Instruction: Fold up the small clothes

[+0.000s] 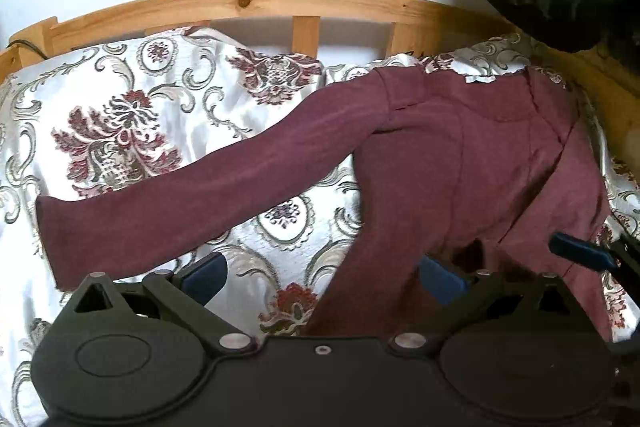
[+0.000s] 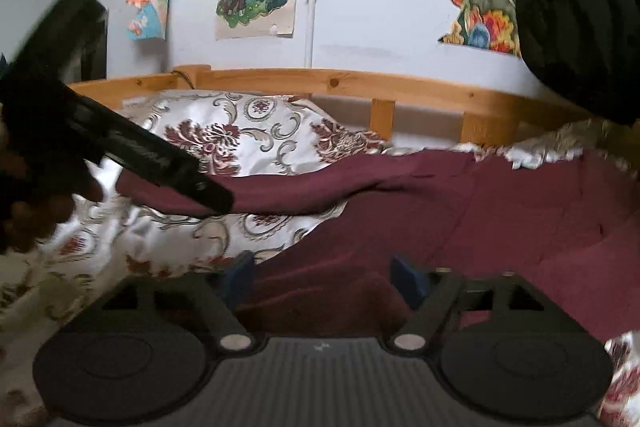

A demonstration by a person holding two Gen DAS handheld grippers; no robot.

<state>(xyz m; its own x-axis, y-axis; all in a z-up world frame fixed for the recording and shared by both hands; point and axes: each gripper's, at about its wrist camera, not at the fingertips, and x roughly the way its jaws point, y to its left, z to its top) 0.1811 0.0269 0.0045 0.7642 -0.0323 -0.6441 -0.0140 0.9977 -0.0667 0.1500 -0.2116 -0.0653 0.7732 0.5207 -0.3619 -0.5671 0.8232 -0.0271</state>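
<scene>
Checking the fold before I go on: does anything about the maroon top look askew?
Yes. On the maroon top, one sleeve sticks straight out across the patterned bedspread, not folded in, and the body lies rumpled. Nothing looks torn or spilled.

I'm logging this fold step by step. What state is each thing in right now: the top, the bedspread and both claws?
Maroon top: lying on the bed, one sleeve stretched out sideways, not folded in.
Bedspread: spread out, wrinkled.
Left claw: open, holding nothing.
Right claw: open over the top's fabric, not gripping it.
</scene>
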